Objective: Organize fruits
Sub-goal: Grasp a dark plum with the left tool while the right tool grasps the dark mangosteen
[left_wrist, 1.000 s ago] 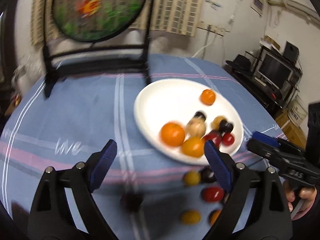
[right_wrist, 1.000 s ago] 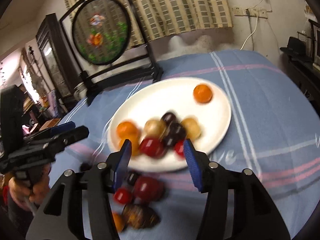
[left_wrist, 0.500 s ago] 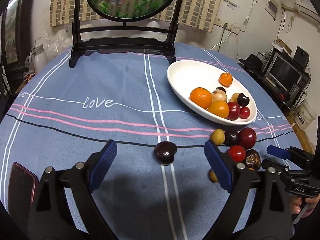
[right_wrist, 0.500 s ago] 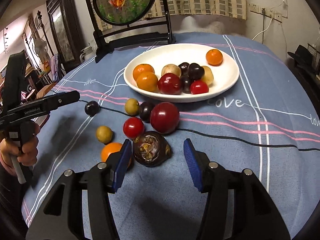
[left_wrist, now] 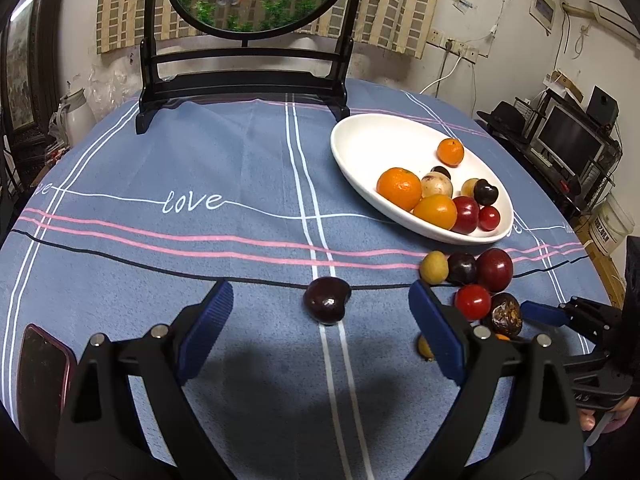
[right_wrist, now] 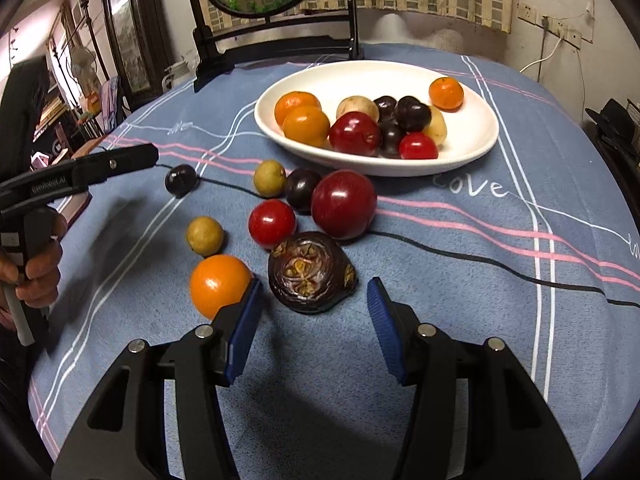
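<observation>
Orange fruit (right_wrist: 218, 285) partly behind right gripper (right_wrist: 315, 326) fingers (right_wrist: 244, 330), phone (left_wrist: 40, 390) cut off

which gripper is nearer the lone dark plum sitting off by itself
Left. The left gripper opens just short of the dark plum; the right gripper sits farther off, by the mangosteen.

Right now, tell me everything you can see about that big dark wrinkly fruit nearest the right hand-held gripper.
The dark purple fruit looks like a mangosteen tipped on its side, its ring of yellowish-brown sepals facing the camera. The rind is glossy and deep purple-black. It rests on the blue tablecloth, outside the white plate, just ahead of the open right hand-held gripper, which is not touching it. A red tomato and large red plum sit close behind; contact is unclear.
</observation>
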`<control>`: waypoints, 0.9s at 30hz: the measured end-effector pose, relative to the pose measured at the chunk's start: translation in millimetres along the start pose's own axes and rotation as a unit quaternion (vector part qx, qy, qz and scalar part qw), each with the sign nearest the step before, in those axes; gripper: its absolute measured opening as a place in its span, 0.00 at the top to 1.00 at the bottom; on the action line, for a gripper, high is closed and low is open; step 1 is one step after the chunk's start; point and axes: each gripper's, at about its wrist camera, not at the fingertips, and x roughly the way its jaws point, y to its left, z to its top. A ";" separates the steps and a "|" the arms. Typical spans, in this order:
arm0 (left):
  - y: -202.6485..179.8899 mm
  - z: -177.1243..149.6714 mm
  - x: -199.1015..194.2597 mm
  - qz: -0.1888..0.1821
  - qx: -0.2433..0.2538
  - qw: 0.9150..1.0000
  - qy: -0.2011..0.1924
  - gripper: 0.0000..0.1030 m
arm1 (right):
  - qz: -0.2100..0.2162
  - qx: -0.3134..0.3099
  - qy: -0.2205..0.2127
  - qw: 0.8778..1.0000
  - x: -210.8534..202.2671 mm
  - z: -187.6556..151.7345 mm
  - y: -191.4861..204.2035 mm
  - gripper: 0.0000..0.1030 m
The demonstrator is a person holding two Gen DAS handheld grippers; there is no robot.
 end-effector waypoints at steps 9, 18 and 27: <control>3.1 1.1 -2.1 0.004 -0.006 1.000 -0.003 0.11 | -0.019 -0.019 0.001 1.000 11.3 2.6 6.0 0.52; 11.8 1.2 -3.0 0.014 -0.009 1.000 -0.005 0.12 | 0.002 0.016 -0.020 1.000 -2.2 2.4 -9.3 0.55; -1.3 -6.0 17.8 0.007 0.045 0.998 0.032 0.37 | 0.029 0.061 -0.042 0.997 -15.0 6.0 -23.8 0.55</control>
